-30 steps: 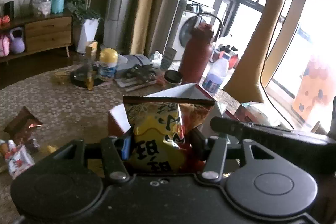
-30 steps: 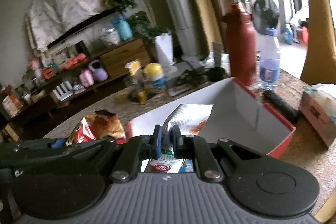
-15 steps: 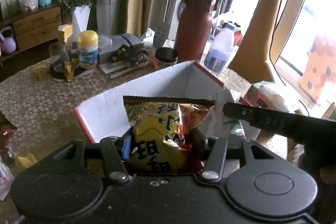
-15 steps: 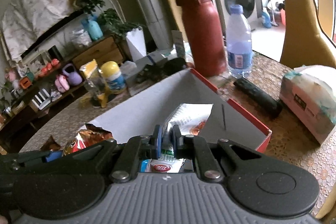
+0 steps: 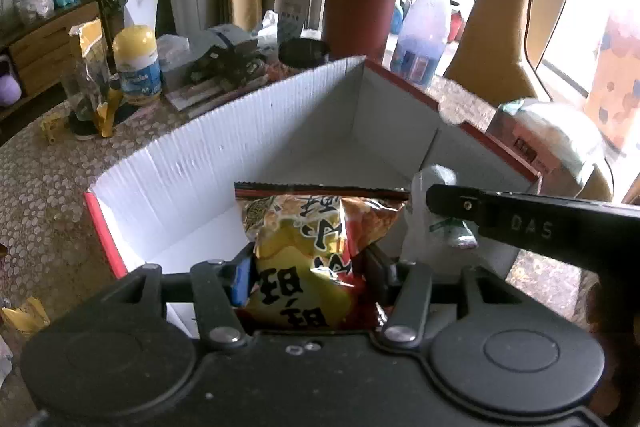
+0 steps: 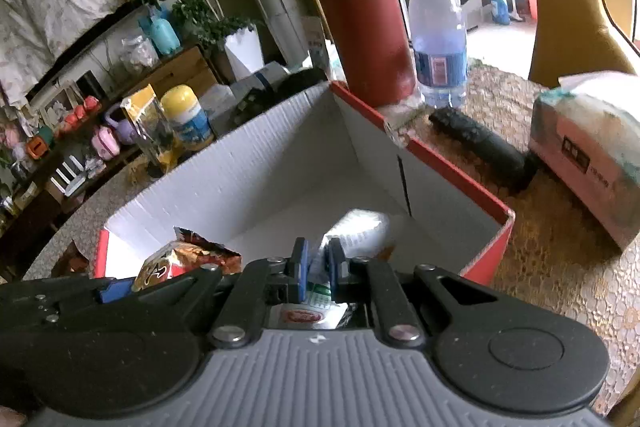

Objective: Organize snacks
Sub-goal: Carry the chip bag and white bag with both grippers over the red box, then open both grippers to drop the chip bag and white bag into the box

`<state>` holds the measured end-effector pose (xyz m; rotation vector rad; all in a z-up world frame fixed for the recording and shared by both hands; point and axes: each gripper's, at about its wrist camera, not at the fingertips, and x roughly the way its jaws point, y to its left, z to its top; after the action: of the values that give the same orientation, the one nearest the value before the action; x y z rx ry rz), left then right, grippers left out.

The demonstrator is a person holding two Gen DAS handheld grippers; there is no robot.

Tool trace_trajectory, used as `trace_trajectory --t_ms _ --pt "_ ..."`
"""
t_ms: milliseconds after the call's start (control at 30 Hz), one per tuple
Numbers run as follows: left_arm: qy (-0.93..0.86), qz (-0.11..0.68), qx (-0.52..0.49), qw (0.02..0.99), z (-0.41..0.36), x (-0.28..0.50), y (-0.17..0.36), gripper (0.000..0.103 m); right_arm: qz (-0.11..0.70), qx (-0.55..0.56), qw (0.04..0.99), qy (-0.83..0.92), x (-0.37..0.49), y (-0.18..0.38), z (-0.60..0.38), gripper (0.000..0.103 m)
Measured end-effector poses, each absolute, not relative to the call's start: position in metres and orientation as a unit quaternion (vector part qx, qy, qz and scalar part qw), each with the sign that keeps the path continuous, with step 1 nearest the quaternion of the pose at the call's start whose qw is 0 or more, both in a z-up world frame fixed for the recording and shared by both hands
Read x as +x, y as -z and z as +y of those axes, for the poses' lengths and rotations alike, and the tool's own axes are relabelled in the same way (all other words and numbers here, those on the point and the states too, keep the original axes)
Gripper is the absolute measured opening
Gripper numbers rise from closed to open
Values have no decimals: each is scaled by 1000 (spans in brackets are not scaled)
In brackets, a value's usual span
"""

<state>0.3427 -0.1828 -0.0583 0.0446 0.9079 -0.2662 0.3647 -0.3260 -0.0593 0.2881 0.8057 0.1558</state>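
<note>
A red cardboard box (image 5: 224, 143) with a white inside stands open on the table; it also shows in the right wrist view (image 6: 452, 167). My left gripper (image 5: 308, 279) is shut on a yellow and red snack bag (image 5: 316, 251) and holds it over the box's near left part. My right gripper (image 6: 316, 267) is shut on a white and silver snack packet (image 6: 356, 231), held inside the box's near right part. That packet (image 5: 432, 187) and the right gripper's arm show beside the bag in the left wrist view. The yellow bag (image 6: 188, 257) shows at left in the right wrist view.
Behind the box stand a tall red flask (image 6: 360, 23) and a water bottle (image 6: 438, 35). A black remote (image 6: 480, 143) and a tissue pack (image 6: 588, 151) lie right of it. A yellow-capped jar (image 5: 136, 67), a glass and clutter stand at far left. Loose snack wrappers (image 5: 24, 315) lie at left.
Both grippers have moved forward and down over the box with their snacks still held. The box now fills the middle of both views.
</note>
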Motion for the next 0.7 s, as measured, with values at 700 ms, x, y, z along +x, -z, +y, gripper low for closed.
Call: trace_trajectory --t_ms 700 --pt "113 429 20 896 -178 328 53 84 400 157 900 -73 349 58 -330 13"
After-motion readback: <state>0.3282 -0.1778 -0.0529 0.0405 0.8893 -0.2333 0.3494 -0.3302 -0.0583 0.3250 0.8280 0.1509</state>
